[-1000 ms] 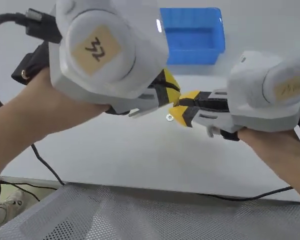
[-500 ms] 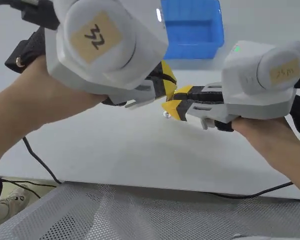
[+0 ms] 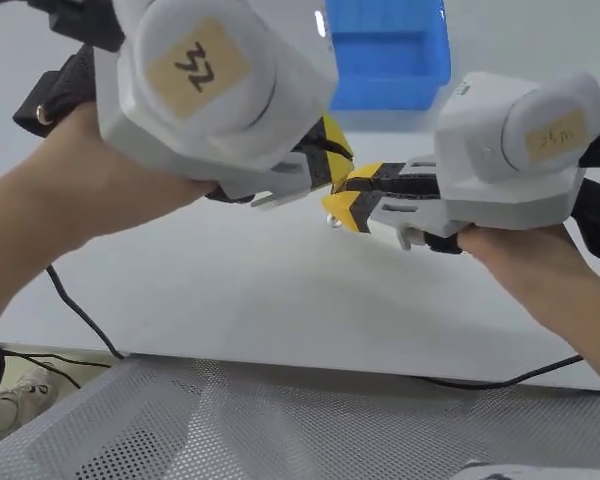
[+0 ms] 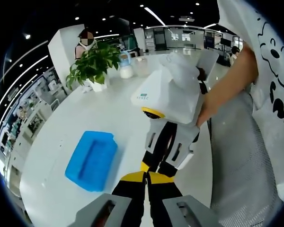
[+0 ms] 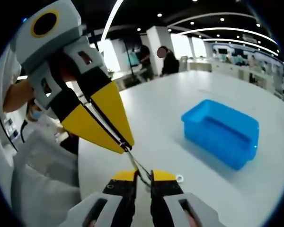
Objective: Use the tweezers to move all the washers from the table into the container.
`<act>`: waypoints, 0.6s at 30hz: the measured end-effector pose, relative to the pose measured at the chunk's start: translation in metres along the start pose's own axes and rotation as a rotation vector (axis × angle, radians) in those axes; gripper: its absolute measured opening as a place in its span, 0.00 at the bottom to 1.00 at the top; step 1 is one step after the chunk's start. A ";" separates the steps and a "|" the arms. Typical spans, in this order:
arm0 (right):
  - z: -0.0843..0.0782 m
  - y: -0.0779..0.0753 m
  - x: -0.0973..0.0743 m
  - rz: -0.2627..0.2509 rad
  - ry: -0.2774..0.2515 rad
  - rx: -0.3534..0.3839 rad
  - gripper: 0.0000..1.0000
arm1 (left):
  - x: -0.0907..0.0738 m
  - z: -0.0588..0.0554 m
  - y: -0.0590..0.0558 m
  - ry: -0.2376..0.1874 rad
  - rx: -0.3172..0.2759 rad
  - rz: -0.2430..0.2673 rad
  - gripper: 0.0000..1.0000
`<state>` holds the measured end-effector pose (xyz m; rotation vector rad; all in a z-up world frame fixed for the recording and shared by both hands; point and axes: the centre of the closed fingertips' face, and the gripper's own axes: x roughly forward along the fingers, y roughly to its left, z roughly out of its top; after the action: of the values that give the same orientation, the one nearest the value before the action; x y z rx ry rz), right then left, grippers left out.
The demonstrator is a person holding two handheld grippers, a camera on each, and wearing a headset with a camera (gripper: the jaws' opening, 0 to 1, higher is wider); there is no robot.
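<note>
Right hand-held gripper, now nearer tweezers

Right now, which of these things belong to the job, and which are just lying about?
For the job: tweezers, washer, blue container, left tongs and right tongs, both gripping the tweezers.
Lying about: black cable, potted plant, grey mesh panel.
</note>
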<state>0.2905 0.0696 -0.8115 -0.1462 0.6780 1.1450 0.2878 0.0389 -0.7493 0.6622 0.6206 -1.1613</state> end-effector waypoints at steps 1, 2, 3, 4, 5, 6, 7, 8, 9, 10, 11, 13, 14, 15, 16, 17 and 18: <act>0.000 0.000 0.000 -0.007 0.007 -0.032 0.07 | 0.000 0.001 -0.001 0.003 -0.002 -0.003 0.00; 0.000 0.000 0.000 -0.014 0.009 -0.045 0.06 | 0.000 0.001 -0.003 0.005 -0.001 -0.011 0.00; -0.001 0.001 0.000 -0.014 0.018 -0.058 0.06 | 0.001 0.002 -0.004 0.009 0.002 -0.011 0.00; 0.000 0.002 0.000 -0.014 0.026 -0.071 0.05 | 0.001 0.003 -0.005 0.016 0.014 -0.014 0.00; 0.000 0.003 -0.001 -0.015 0.036 -0.084 0.05 | 0.002 0.003 -0.005 0.015 0.018 -0.014 0.00; -0.001 0.003 -0.002 -0.020 0.038 -0.097 0.05 | 0.002 0.004 -0.006 0.019 0.023 -0.019 0.00; -0.001 0.003 -0.003 -0.022 0.040 -0.112 0.05 | 0.001 0.004 -0.006 0.022 0.026 -0.021 0.00; 0.000 0.004 -0.004 -0.022 0.040 -0.116 0.05 | 0.000 0.005 -0.007 0.024 0.034 -0.025 0.00; 0.001 0.005 -0.006 -0.020 0.040 -0.118 0.04 | -0.001 0.006 -0.007 0.024 0.038 -0.026 0.00; 0.003 0.006 -0.008 -0.020 0.039 -0.120 0.04 | -0.003 0.009 -0.007 0.021 0.045 -0.029 0.00; 0.005 0.006 -0.010 -0.022 0.036 -0.126 0.04 | -0.005 0.011 -0.006 0.019 0.047 -0.029 0.00; 0.009 0.006 -0.013 -0.027 0.032 -0.146 0.04 | -0.009 0.014 -0.006 0.018 0.060 -0.028 0.00; 0.012 0.007 -0.015 -0.027 0.031 -0.155 0.04 | -0.012 0.016 -0.005 0.018 0.066 -0.029 0.00; 0.015 0.007 -0.016 -0.028 0.029 -0.165 0.04 | -0.014 0.019 -0.004 0.018 0.071 -0.028 0.00; 0.018 0.007 -0.017 -0.030 0.027 -0.175 0.04 | -0.016 0.021 -0.004 0.017 0.077 -0.026 0.00; 0.023 0.006 -0.019 -0.035 0.023 -0.190 0.04 | -0.017 0.023 -0.002 0.017 0.081 -0.022 0.00; 0.027 0.005 -0.020 -0.035 0.022 -0.196 0.04 | -0.020 0.026 0.000 0.019 0.085 -0.015 0.00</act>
<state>0.2922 0.0676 -0.7777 -0.3361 0.5792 1.1761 0.2852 0.0317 -0.7173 0.7429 0.5959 -1.2012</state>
